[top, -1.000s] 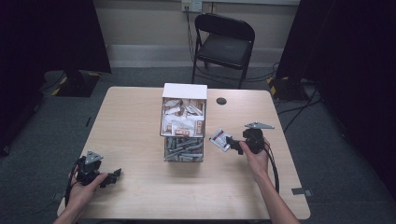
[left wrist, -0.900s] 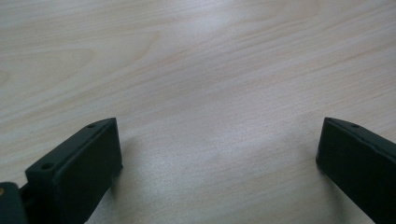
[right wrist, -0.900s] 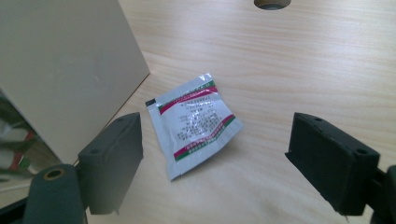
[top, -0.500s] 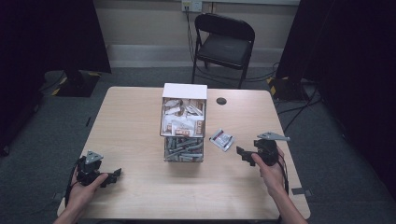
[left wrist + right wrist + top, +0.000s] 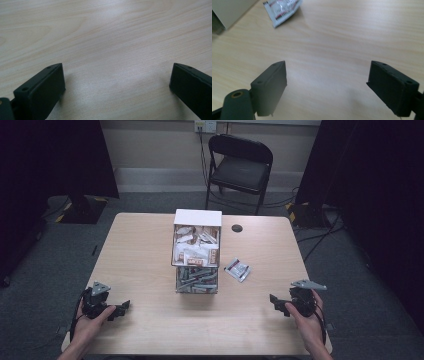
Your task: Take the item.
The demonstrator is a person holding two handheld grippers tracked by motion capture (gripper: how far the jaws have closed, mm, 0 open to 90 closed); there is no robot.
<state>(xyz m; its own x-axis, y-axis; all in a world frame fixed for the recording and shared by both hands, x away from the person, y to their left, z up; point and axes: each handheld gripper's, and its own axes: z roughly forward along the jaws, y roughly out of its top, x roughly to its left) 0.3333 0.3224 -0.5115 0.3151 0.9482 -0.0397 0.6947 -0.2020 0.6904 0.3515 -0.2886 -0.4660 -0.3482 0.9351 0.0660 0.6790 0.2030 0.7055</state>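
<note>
High view: left tongs (image 5: 120, 309) and right tongs (image 5: 278, 303) low at the near corners of the bench (image 5: 150, 250), box (image 5: 197, 251) of packets mid-bench, one sachet (image 5: 237, 269) lying loose just right of it.

Left gripper view: jaws wide apart, holding nothing, over bare wood.

Right gripper view: jaws wide, empty; sachet (image 5: 283, 10) well ahead. Flat, slippery foil likely to skid or slip free under a shallow pinch.
</note>
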